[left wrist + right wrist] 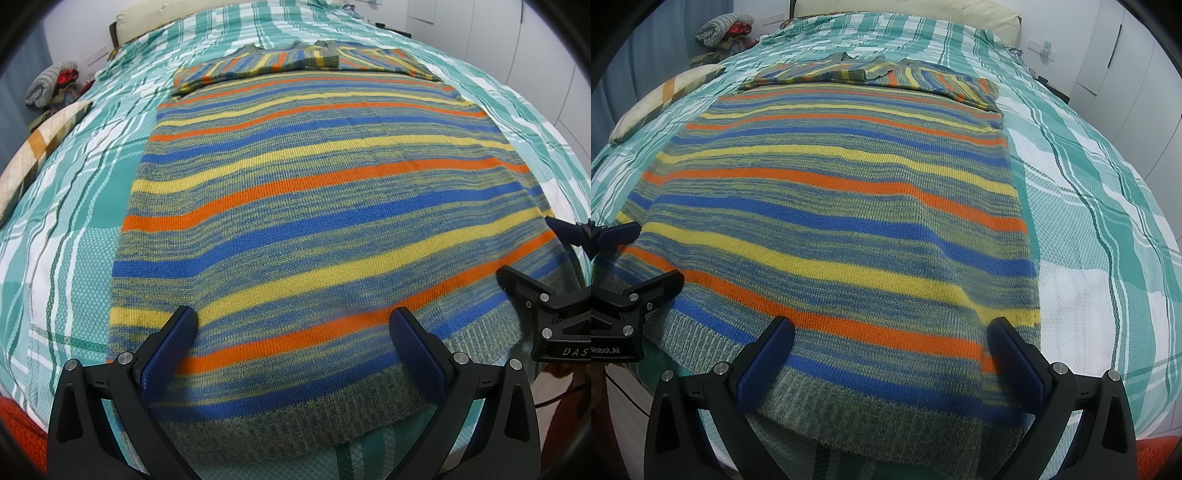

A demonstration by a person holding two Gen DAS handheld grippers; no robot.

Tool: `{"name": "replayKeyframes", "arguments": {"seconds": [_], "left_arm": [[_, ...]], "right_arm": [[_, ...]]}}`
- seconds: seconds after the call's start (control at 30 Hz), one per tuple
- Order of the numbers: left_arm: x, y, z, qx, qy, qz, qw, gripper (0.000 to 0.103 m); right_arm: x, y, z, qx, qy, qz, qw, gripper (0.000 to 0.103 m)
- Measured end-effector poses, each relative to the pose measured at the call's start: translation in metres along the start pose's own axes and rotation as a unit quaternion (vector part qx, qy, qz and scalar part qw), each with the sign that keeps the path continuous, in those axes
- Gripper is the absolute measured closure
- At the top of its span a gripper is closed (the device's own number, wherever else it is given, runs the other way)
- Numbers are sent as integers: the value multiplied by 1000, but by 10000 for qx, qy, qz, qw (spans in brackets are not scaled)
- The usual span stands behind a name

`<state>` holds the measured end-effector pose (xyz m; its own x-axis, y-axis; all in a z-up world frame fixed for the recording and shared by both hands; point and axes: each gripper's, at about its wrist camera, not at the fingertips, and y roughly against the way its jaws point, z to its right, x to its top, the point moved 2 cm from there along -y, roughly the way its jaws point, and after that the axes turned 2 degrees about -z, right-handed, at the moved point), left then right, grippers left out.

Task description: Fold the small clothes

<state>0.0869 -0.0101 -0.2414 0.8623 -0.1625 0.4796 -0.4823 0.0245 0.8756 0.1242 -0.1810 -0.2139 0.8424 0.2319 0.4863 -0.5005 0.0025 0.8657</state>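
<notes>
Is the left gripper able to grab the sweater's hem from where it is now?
Probably yes. The left gripper is open, its jaws straddling the sweater just above the hem, and nothing lies between them. The right gripper sits off to the side, out of its way.

Sweater (314,221) hem: the near edge hangs off the bed (74,258) front, underside out of sight. Sleeves folded across the far end of the sweater, so collar and shoulders are mostly covered. Right gripper (546,266) cut off by the frame edge in the left wrist view, only part of its fingers shows; same for the left gripper (628,254) in the right wrist view. Bundle (724,27) beyond the sweater's far left corner: too small to identify. Small wall fitting (1043,48) far right: unreadable.
</notes>
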Motion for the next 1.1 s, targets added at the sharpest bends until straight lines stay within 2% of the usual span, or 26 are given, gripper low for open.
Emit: {"name": "replayKeyframes", "arguments": {"seconds": [1.1], "left_arm": [[0, 0, 0, 0, -25, -23, 10000, 0]], "right_arm": [[-3, 0, 2, 3, 14, 26, 10000, 0]]}}
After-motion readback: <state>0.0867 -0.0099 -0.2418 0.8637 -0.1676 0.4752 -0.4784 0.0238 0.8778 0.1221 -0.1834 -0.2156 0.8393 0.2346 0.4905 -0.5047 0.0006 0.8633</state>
